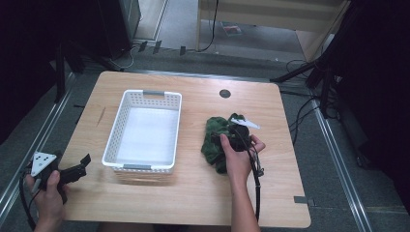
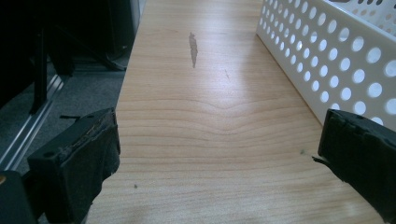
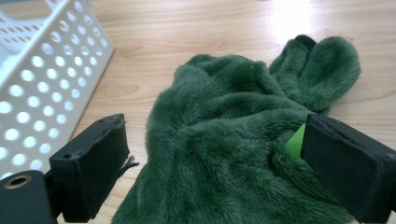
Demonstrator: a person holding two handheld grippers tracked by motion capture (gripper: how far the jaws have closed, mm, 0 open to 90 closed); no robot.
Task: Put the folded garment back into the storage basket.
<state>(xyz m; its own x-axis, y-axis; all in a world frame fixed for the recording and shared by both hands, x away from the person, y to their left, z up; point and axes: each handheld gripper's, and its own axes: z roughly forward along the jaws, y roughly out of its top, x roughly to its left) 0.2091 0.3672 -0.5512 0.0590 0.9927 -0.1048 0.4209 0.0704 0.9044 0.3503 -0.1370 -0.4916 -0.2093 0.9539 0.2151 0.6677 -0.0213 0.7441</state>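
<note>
1. While the person leans in from the near edge, the high view shows a green plush cloth [image 1: 216, 137] heaped on the wooden table [image 1: 193, 193], toward its right edge and well apart from the white perforated basket [image 1: 143, 130] at the middle-left. The right gripper [image 1: 238, 131] hangs right over the heap; the left gripper [image 1: 77, 170] waits at the near-left corner of the table, beside the basket's near end.

2. Along the left gripper's jaws, I see them spread wide with bare wood between them, holding nothing, and the basket wall [image 2: 345, 60] running past on one side.

3. Along the right gripper's jaws, they stand wide apart on either side of the furry mound [image 3: 233, 144], not closed on it; whether a pad touches the pile I cannot tell. It looks light, soft and limp, so it should sag and trail when lifted. I would pinch a thick raised fold near the middle of the mound rather than a thin outer lobe, since fur alone may slip.
</note>
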